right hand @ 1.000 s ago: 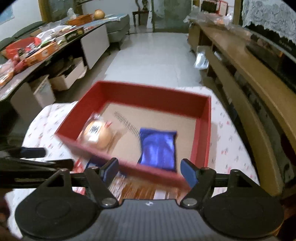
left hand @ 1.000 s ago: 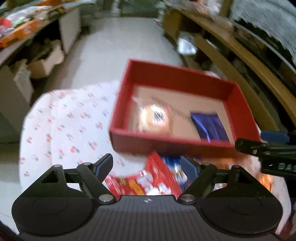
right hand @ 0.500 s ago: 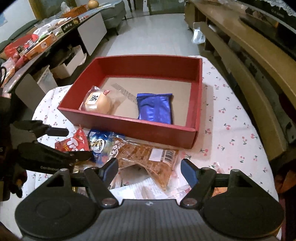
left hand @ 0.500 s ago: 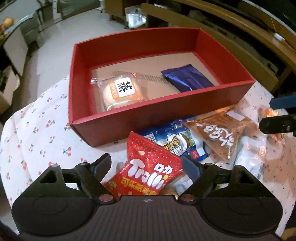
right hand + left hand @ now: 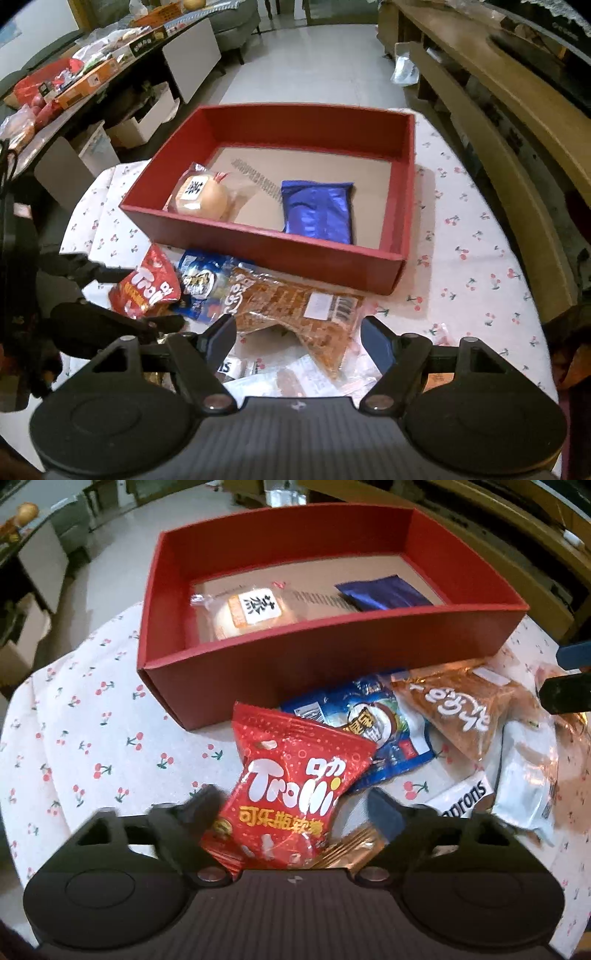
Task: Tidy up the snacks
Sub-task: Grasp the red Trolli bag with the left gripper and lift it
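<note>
Red Trolli gummy bag (image 5: 291, 794) is bracketed, ungripped, between the parted fingers of the left gripper (image 5: 295, 805), before the red box (image 5: 332, 657); right gripper (image 5: 295, 338) is held wide above the orange snack packet (image 5: 295, 302).

Both the left gripper (image 5: 295, 808) and right gripper (image 5: 297, 338) have black ribbed bodies, round side discs, silver pivot screws and blue-padded fingers (image 5: 376, 341).

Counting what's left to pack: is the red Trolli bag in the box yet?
Out. The Trolli bag lies on the tablecloth before the red box, between the open left gripper's fingers.
</note>
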`<action>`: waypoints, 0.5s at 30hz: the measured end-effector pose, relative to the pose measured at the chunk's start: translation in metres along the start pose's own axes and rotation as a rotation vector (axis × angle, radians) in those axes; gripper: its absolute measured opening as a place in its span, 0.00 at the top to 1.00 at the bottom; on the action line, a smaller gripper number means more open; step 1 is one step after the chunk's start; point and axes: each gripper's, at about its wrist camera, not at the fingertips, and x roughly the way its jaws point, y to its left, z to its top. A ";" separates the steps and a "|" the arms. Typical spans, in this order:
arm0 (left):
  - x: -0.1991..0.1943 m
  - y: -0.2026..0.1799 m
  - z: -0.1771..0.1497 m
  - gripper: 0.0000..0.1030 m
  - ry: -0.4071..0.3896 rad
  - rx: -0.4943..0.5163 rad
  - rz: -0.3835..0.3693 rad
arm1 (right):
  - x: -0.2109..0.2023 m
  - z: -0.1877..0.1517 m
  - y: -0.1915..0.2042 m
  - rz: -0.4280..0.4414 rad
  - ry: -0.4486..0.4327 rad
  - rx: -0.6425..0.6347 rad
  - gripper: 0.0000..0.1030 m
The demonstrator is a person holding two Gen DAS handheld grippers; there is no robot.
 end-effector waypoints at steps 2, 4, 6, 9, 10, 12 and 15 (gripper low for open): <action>-0.005 -0.002 -0.002 0.38 0.002 -0.032 -0.008 | -0.007 0.001 -0.006 -0.020 -0.022 0.001 0.22; -0.010 -0.002 -0.004 0.40 0.004 -0.068 0.007 | -0.015 0.003 -0.014 -0.042 -0.047 -0.003 0.22; -0.014 -0.002 -0.007 0.41 0.004 -0.097 0.005 | -0.022 0.002 -0.025 -0.071 -0.067 -0.004 0.22; -0.023 -0.005 -0.010 0.44 -0.014 -0.114 -0.005 | -0.025 -0.003 -0.045 -0.106 -0.062 0.008 0.22; -0.025 -0.006 -0.010 0.45 -0.021 -0.121 -0.008 | -0.024 -0.006 -0.054 -0.123 -0.051 0.022 0.22; -0.031 -0.008 -0.008 0.46 -0.036 -0.142 -0.028 | -0.020 -0.011 -0.068 -0.136 -0.032 0.037 0.22; -0.041 -0.017 -0.003 0.47 -0.068 -0.149 -0.049 | -0.010 -0.015 -0.082 -0.143 0.013 0.047 0.22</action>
